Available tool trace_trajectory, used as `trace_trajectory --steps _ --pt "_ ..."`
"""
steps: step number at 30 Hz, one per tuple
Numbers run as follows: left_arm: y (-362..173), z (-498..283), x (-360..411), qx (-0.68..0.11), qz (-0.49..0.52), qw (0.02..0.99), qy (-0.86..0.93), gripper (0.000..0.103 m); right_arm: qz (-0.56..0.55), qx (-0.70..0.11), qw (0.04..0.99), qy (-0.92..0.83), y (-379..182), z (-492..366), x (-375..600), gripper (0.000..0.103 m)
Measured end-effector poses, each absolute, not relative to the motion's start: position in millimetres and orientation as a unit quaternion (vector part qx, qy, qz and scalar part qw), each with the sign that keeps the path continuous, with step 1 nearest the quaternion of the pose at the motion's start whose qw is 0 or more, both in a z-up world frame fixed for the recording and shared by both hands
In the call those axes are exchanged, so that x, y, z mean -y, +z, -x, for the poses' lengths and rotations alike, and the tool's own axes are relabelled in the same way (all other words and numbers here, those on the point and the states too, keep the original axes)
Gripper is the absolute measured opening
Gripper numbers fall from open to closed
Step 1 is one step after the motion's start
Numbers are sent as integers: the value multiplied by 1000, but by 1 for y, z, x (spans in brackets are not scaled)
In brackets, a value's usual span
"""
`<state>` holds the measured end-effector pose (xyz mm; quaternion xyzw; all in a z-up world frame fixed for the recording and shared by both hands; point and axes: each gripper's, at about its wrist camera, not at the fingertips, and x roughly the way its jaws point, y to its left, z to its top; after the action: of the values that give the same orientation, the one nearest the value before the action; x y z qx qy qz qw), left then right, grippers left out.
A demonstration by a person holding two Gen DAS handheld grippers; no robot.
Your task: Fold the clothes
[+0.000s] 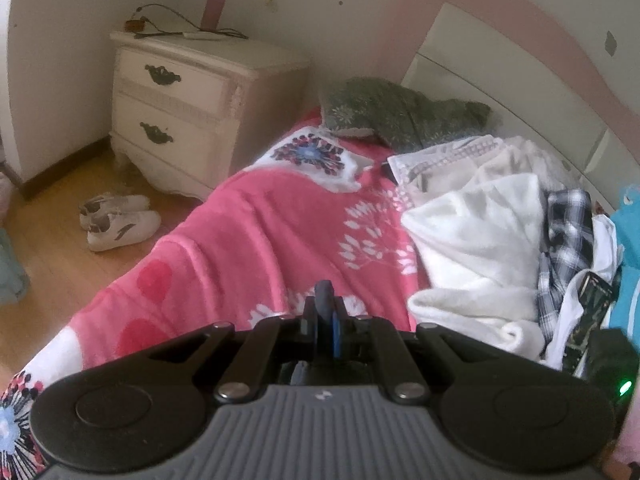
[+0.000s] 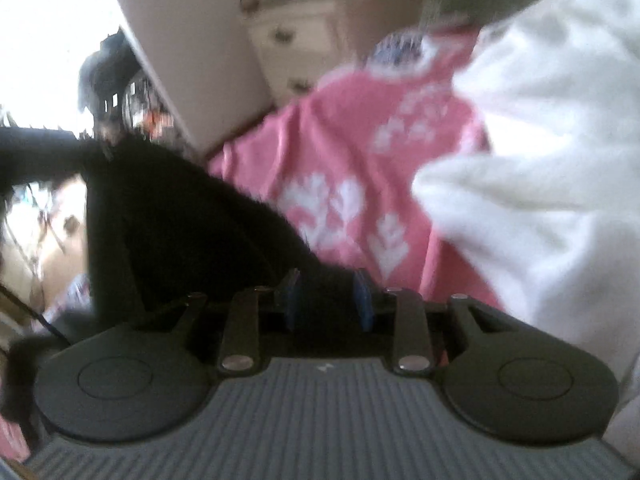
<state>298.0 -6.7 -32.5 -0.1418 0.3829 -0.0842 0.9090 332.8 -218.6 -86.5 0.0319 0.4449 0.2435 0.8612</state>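
Left gripper (image 1: pixel 326 312) has its jaws pressed together with nothing in them, hanging over the pink floral blanket (image 1: pixel 256 224). Right gripper (image 2: pixel 328 298) sits part-spread with a black fuzzy garment (image 2: pixel 168 216) between its pads; too blurry to tell if it's pinched. The unfolded clothes pile (image 1: pixel 480 240) is on the bed's right side.
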Motion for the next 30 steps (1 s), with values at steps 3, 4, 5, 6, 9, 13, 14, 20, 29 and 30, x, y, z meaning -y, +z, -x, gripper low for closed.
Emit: trace_trajectory --steps 3,4,5,6,9,13,14,20,29,30 --pt "-34 -299 2 -382 150 908 -79 7 33 -462 853 240 -96 -323 213 26" --pt "-34 -300 1 -382 151 908 -78 7 53 -463 853 236 -96 -319 211 26" --pt "-35 -300 1 -383 151 908 -78 7 66 -462 853 233 -95 -315 211 26" --pt "-35 -300 0 -383 151 908 -78 7 76 -463 853 231 -94 -312 209 26" --pt "-34 -300 -1 -381 149 909 -80 7 123 -463 846 235 -89 -308 199 26" --pt "-33 -299 -2 -379 144 910 -87 7 114 -442 856 242 -69 -311 198 26" --pt "-33 -299 -2 -379 143 910 -88 7 86 -434 862 248 -63 -314 201 26" --pt "-33 -299 -1 -376 141 911 -97 7 70 -415 855 302 -61 -331 184 27" --pt "-32 -299 3 -370 141 912 -105 7 52 -419 850 314 -79 -342 168 6" --pt "-31 -299 4 -369 140 913 -106 7 48 -411 855 313 -75 -341 169 5"
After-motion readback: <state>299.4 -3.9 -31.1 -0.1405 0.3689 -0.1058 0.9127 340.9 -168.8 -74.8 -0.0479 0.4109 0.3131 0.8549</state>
